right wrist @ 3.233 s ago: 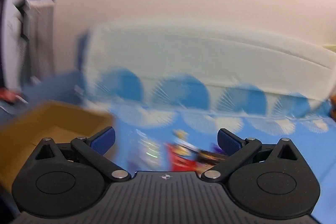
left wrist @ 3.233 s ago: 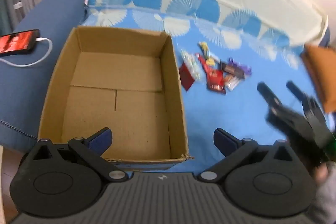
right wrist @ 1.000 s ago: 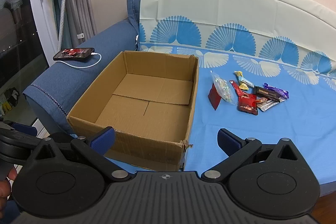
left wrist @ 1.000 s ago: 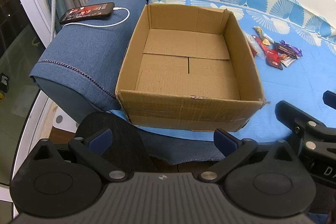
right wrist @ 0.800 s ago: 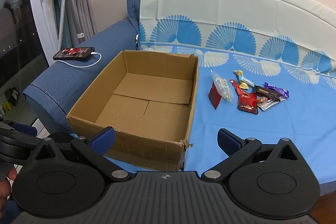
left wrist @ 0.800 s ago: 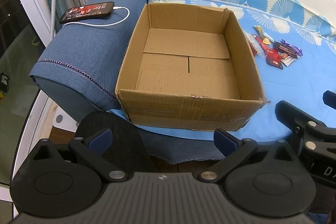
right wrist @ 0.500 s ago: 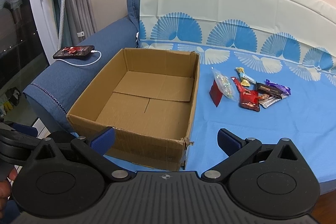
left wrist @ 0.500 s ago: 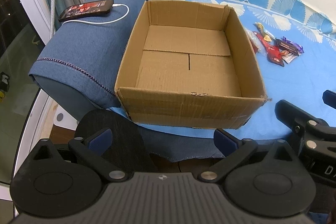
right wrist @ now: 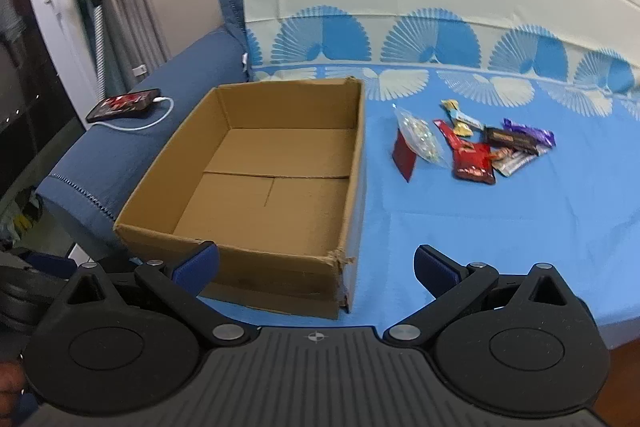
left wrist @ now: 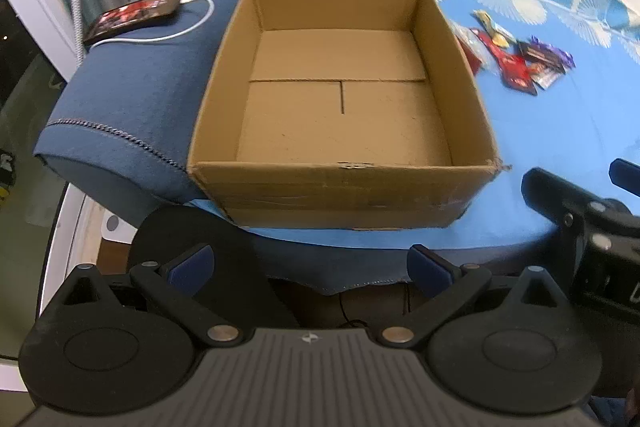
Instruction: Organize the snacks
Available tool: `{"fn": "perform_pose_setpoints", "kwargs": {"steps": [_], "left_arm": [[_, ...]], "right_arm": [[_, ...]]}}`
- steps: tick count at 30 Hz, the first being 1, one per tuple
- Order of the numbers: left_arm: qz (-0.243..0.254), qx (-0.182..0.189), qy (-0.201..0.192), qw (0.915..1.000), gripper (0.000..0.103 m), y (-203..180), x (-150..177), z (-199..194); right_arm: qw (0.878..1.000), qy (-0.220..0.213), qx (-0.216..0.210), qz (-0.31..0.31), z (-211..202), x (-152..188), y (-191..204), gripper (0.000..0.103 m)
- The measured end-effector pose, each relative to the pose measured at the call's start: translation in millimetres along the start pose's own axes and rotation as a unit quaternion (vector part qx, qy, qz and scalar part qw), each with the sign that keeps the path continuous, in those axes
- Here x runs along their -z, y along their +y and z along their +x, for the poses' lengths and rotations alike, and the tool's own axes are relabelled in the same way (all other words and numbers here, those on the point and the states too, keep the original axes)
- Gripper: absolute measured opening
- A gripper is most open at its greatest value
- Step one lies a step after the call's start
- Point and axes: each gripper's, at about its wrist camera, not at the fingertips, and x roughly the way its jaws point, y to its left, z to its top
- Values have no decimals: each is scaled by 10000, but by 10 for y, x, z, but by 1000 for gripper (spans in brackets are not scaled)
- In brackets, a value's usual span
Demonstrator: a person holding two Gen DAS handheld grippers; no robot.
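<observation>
Both grippers [left wrist: 310, 263] [right wrist: 316, 265] level, fingers spread

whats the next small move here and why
Probably reach the open right tool forward toward the pile of wrapped snacks on the blue patterned sheet. The brown cardboard box has nothing in it, both tools hold nothing, and the snacks lie on the right tool's side.

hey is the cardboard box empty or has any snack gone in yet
Empty. Both views look down into the cardboard box and show only its bare bottom flaps. The snacks lie in a pile on the blue sheet beside it.
</observation>
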Motion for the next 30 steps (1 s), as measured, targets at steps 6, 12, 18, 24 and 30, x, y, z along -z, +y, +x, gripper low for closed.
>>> {"fn": "perform_pose_setpoints", "kwargs": {"steps": [6,12,18,24,30], "left_arm": [[158,1,199,9997,103,-164,-127,96],[333,-88,314,9989,103,-379,-334,172],[529,-72,507,9973,103,-671,-570,272],[546,508,763,9943,103,-1025,-973,388],[501,1100,619,9907,103,-1618,-1744,636]], "right_arm": [[9988,115,61,463,109,5,-280,103],[9938,133,250,1076,240,16,-724,103],[9858,172,638,1546,414,44,-1264,103],[9742,136,959,2041,540,47,-1836,103],[9651,104,1197,2328,791,-35,-2347,103]]}}
